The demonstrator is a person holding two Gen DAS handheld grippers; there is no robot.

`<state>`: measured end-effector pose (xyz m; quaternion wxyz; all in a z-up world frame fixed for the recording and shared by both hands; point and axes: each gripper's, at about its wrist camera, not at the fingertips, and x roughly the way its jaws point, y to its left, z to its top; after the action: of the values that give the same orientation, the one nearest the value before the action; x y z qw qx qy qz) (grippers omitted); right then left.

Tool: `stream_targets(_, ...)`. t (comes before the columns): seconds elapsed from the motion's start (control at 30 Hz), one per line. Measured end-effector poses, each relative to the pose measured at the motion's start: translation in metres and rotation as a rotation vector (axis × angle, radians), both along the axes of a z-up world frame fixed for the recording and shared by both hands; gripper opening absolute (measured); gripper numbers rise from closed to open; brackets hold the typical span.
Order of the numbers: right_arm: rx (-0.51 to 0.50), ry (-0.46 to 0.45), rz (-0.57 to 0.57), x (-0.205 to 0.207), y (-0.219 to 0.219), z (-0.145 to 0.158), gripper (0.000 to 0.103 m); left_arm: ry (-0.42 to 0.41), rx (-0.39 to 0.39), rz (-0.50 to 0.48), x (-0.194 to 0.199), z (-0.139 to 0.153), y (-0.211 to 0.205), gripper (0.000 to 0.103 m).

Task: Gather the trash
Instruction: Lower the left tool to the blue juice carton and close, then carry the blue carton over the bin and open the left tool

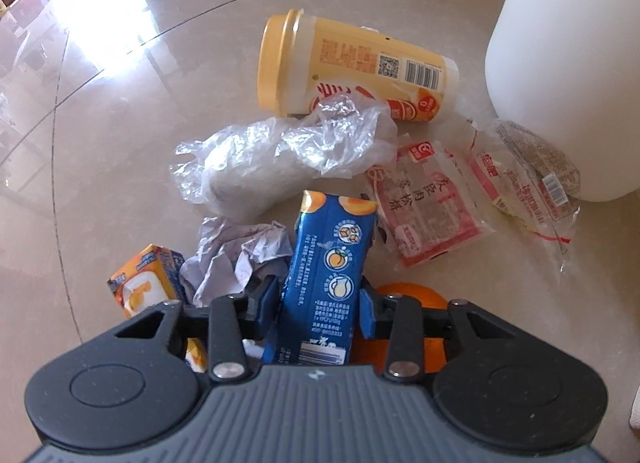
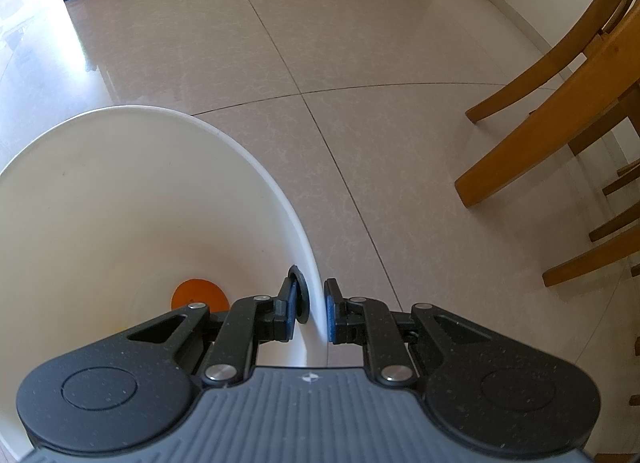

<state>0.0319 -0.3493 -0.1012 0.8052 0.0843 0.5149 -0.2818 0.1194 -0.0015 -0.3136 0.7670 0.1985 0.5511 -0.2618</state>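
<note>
Left gripper [image 1: 318, 305] straddling blue juice carton [image 1: 326, 275] at mid-body, pads at or v. near both narrow sides; firm grip not certain. Carton on floor tile [image 1: 120, 151] amid trash pile, long axis running away from claw, top end farthest, tilted slightly right. Prob. empty: light, thin card walls, crushable, glossy & a bit slippery, so squeeze across narrow sides mid-length, gently. Beside it crumpled paper [image 1: 240, 255], small orange carton [image 1: 146, 279]; farther, clear plastic bag [image 1: 280, 159], snack wrappers [image 1: 472, 199], yellow cup [image 1: 344, 67] on its side. Right gripper [image 2: 314, 311] clenched on white bin [image 2: 256, 167] rim, orange peel [image 2: 199, 295] inside.
</note>
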Motion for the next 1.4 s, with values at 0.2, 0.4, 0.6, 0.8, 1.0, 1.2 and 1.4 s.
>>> stream_targets(0.2,0.000,0.000,0.000,-0.001,0.000,-0.001,0.017,0.013,-0.022,0.018,-0.002,0.017,0.007,0.036)
stream_targets(0.4,0.004,0.000,-0.007,0.000,0.000,-0.001,0.017,0.017,-0.006,-0.011,-0.001,0.049,0.007,0.036)
stream_targets(0.6,0.004,0.000,-0.008,0.001,-0.001,-0.001,0.017,0.026,-0.016,-0.062,0.001,0.103,0.006,0.036)
stream_targets(0.8,0.001,0.002,-0.009,0.001,-0.001,-0.001,0.018,0.020,-0.027,-0.178,-0.003,0.171,-0.011,0.036)
stream_targets(1.0,-0.003,0.002,-0.005,0.000,0.001,-0.001,0.018,-0.012,-0.135,-0.242,-0.003,0.249,-0.040,0.036)
stream_targets(1.2,-0.001,0.002,-0.011,0.000,0.000,0.000,0.018,-0.038,-0.232,-0.318,-0.007,0.293,-0.092,0.036)
stream_targets(1.4,-0.004,0.003,-0.009,0.001,0.001,0.000,0.018,-0.054,-0.281,-0.369,-0.015,0.301,-0.141,0.036)
